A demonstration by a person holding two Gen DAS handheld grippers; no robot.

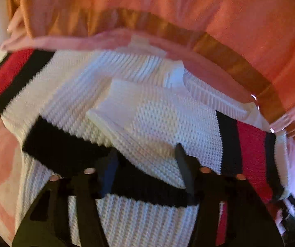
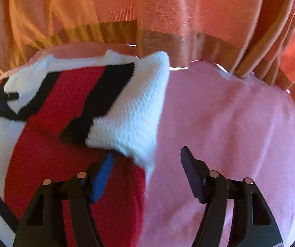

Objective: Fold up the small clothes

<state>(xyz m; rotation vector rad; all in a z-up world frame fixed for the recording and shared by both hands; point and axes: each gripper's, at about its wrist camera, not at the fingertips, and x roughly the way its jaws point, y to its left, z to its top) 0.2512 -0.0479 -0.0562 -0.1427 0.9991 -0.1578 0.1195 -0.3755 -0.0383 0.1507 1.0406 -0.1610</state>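
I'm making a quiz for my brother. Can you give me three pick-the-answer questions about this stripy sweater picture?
1. The sweater lies on:
A. a wooden floor
B. a green chair
C. a pink cover

2. The stripes on the white sweater are:
A. red and black
B. blue and yellow
C. green and purple

3. The right gripper has its fingers:
A. shut tight together
B. apart
C. closed on a cup

Answers:
1 C, pink cloth shows all around the sweater's edge.
2 A, red bands run between black ones on the white knit.
3 B, a wide gap shows between the two fingers, with only the sweater's corner beside one.
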